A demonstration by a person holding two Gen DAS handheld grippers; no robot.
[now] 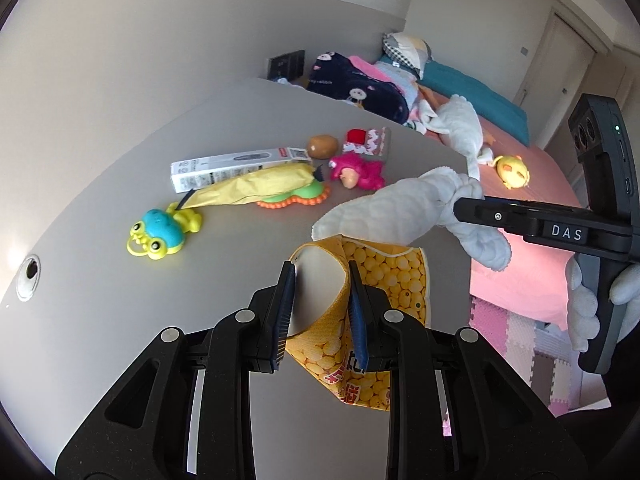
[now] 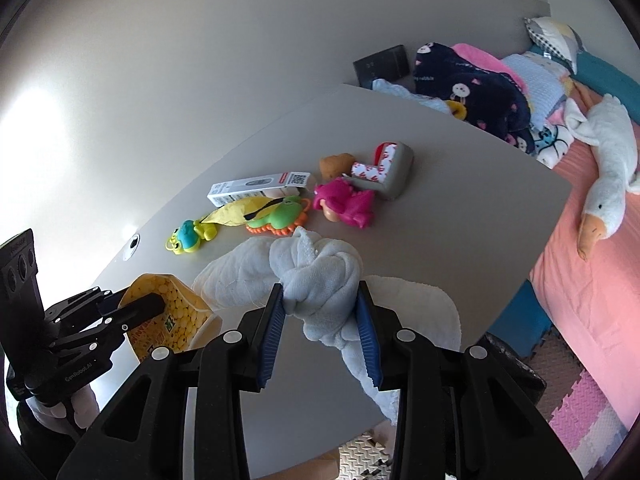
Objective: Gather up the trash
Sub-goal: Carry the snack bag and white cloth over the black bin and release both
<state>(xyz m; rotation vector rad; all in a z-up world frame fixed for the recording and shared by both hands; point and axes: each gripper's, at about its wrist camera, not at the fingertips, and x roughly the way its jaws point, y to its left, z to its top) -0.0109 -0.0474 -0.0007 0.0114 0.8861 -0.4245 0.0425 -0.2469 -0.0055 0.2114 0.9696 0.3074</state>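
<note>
My left gripper (image 1: 320, 280) is shut on the rim of a yellow snack bag (image 1: 384, 272) printed with yellow balls, holding its mouth open above the grey table (image 1: 120, 288). The bag also shows at the lower left of the right wrist view (image 2: 176, 308). My right gripper (image 2: 320, 296) is shut on a knotted white cloth (image 2: 316, 268), held just right of the bag's mouth. In the left wrist view the cloth (image 1: 400, 208) hangs over the bag's opening, gripped by the right gripper (image 1: 460, 208).
On the table lie a white box (image 1: 236, 168), a yellow wrapper (image 1: 256, 188), a frog toy (image 1: 160, 236), a green and orange toy (image 1: 304, 198), a pink doll (image 1: 358, 172), a potato (image 1: 322, 146) and a tape holder (image 1: 368, 140). A bed (image 2: 592, 240) with plush toys stands to the right.
</note>
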